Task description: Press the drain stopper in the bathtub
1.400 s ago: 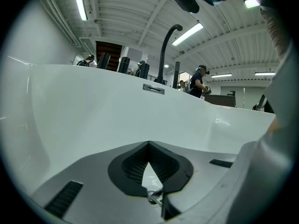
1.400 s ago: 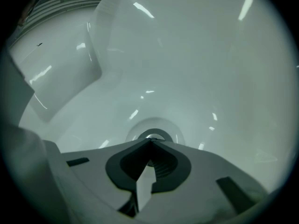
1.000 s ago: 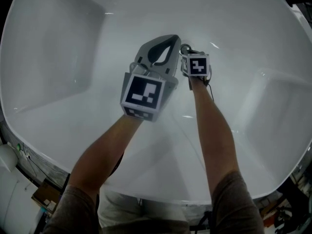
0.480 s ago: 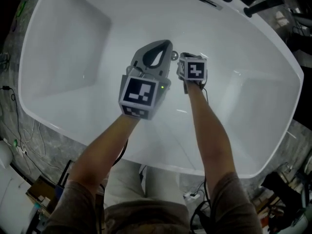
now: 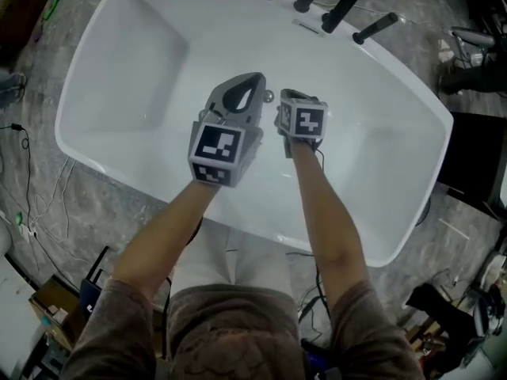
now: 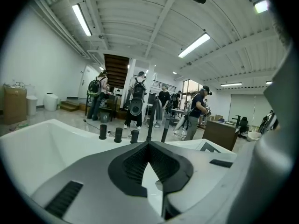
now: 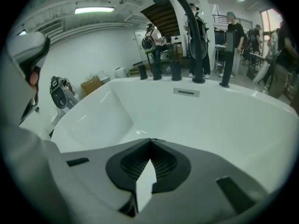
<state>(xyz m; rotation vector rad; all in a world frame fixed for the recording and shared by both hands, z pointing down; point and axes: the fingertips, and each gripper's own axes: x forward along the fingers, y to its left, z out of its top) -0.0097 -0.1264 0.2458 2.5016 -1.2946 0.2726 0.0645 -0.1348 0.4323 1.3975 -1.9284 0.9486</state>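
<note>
You've pulled back since a moment ago: the whole white oval bathtub (image 5: 119, 93) now shows. Your left tool (image 6: 148, 144) is clenched empty. The small chrome drain stopper (image 5: 269, 96) on the tub floor peeks beside its tip. Your right tool (image 7: 150, 141) is clenched empty too.

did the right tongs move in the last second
Yes. The right tongs have lifted up and away from the bathtub floor, which looks much farther below them.
</note>
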